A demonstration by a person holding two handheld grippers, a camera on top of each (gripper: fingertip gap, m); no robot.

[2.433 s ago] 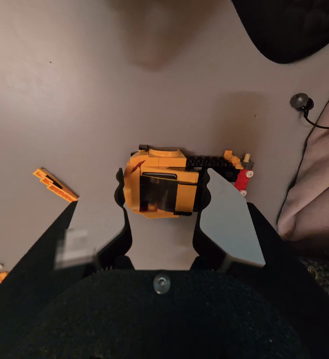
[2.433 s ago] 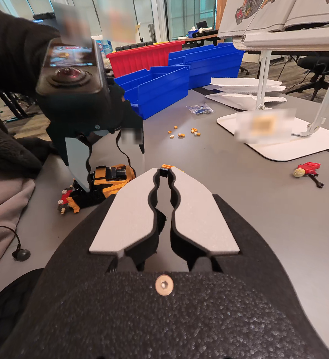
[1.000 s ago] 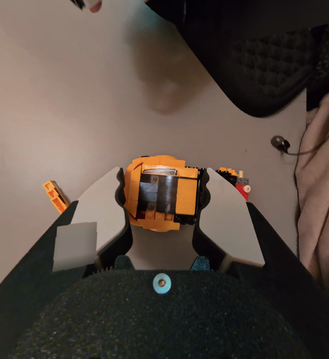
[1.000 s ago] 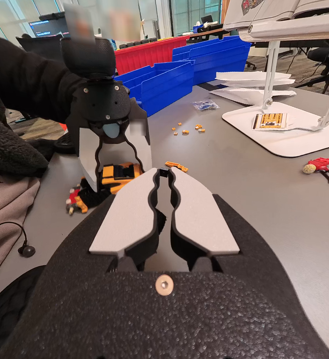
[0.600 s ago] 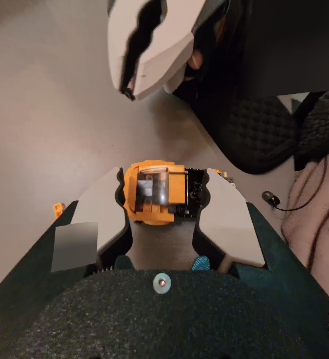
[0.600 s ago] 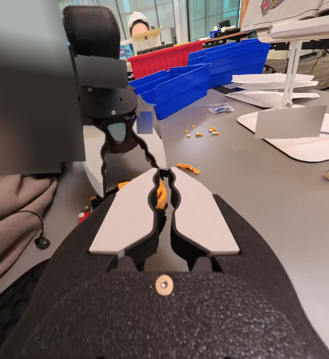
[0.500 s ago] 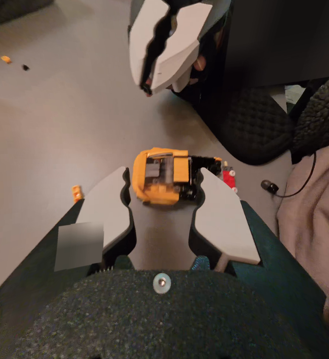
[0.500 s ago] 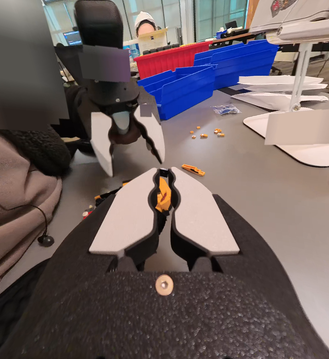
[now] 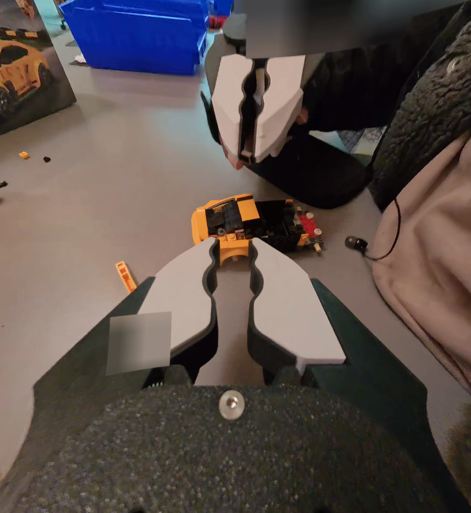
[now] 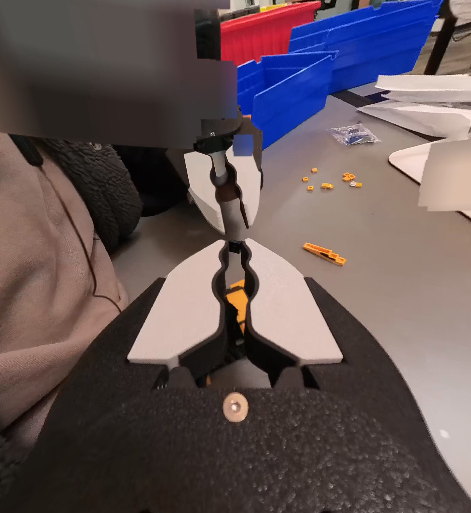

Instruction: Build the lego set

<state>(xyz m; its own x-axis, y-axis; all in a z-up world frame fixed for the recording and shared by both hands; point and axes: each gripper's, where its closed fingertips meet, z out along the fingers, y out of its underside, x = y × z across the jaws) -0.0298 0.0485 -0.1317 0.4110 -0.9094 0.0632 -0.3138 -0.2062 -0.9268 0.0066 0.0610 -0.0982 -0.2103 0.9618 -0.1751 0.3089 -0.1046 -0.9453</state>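
Orange-and-black brick car point(image 9: 245, 222), partly built with a red plate at its rear end, sits on the grey surface point(image 9: 117, 194) close to the edge, just beside a beige garment point(image 9: 437, 249) and a small black earbud on a cable point(image 9: 353, 243). Nothing grips it; it rests under its own weight with its open top facing up, so the studs inside are exposed.

The left hand-held gripper point(image 9: 233, 244) has its fingers drawn close, with a narrow gap between them and nothing in it. The right wrist view shows bare surface through that gap and the tips raised off the surface. In its own view the car's wheel arch shows just beyond the tips, apart from them.

The right hand-held gripper point(image 10: 235, 244) pinches a small black brick point(image 10: 234, 247) at the very ends of its pads. The hold looks deliberate, since it leaves most of the piece sticking out past the fingers. This gripper tilts downward over the car, whose orange shows through the slot between its fingers, and its tips point toward the left one's tips, close to them.

A long orange piece point(image 10: 324, 254) lies near the car, a scatter of small orange bricks point(image 10: 331, 180) lies farther off, and blue bins point(image 10: 298, 91) stand behind.
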